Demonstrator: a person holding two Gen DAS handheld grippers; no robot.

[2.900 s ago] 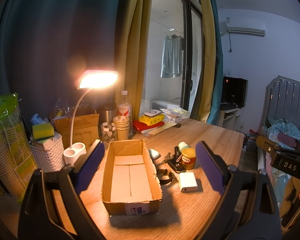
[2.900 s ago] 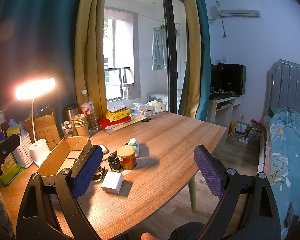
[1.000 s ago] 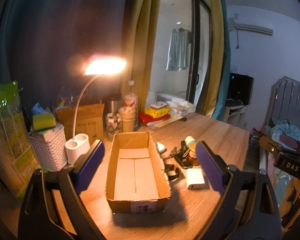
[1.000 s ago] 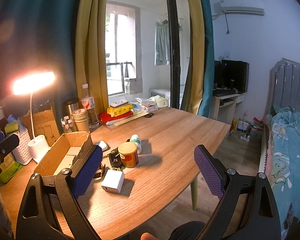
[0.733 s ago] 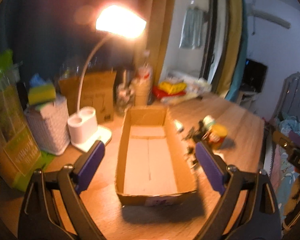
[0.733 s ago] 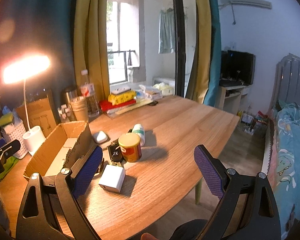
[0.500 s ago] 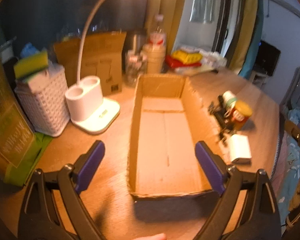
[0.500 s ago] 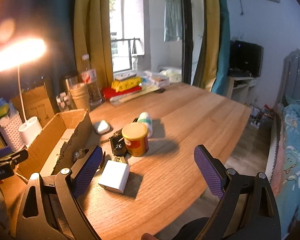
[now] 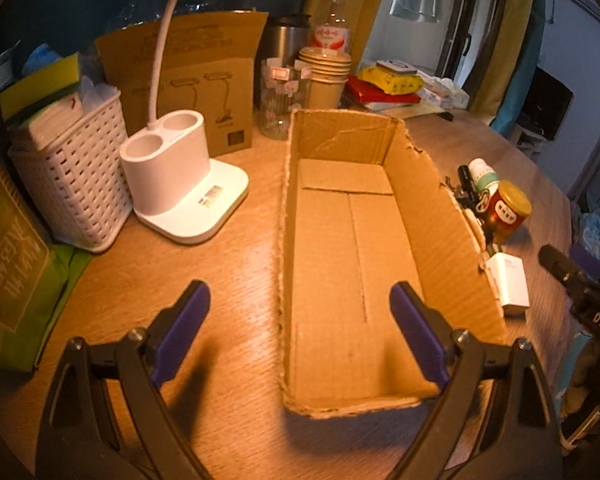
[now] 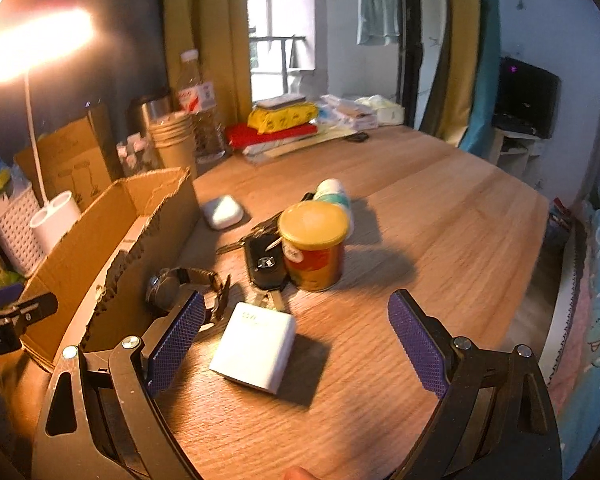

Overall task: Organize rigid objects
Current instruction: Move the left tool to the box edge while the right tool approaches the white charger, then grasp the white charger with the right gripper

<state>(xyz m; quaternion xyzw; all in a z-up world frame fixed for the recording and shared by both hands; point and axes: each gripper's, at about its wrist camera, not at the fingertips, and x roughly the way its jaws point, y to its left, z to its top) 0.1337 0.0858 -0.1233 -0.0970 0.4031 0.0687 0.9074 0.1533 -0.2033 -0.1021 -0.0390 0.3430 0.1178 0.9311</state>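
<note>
An empty open cardboard box (image 9: 352,264) lies on the wooden table; its torn side wall also shows in the right wrist view (image 10: 112,248). My left gripper (image 9: 300,336) is open and empty, just above the box's near left corner. My right gripper (image 10: 292,340) is open and empty above a white charger block (image 10: 254,346). Beyond the block lie a wristwatch (image 10: 180,284), a car key (image 10: 264,266), a yellow-lidded can (image 10: 314,246), a small white bottle (image 10: 334,196) and a white earbud case (image 10: 223,211). The can (image 9: 508,210) and the charger block (image 9: 508,282) sit right of the box in the left wrist view.
A white lamp base (image 9: 180,196), a white woven basket (image 9: 70,192) and a green packet (image 9: 16,276) stand left of the box. Paper cups (image 9: 328,80), a water bottle (image 9: 331,28), a glass jar (image 9: 282,96) and stacked books (image 10: 284,126) line the table's far edge. A bed (image 10: 596,280) lies at right.
Both grippers have dropped and moved forward toward the table. The left one now looks down into the box; the right one has come close over the charger block. Both stayed open.
</note>
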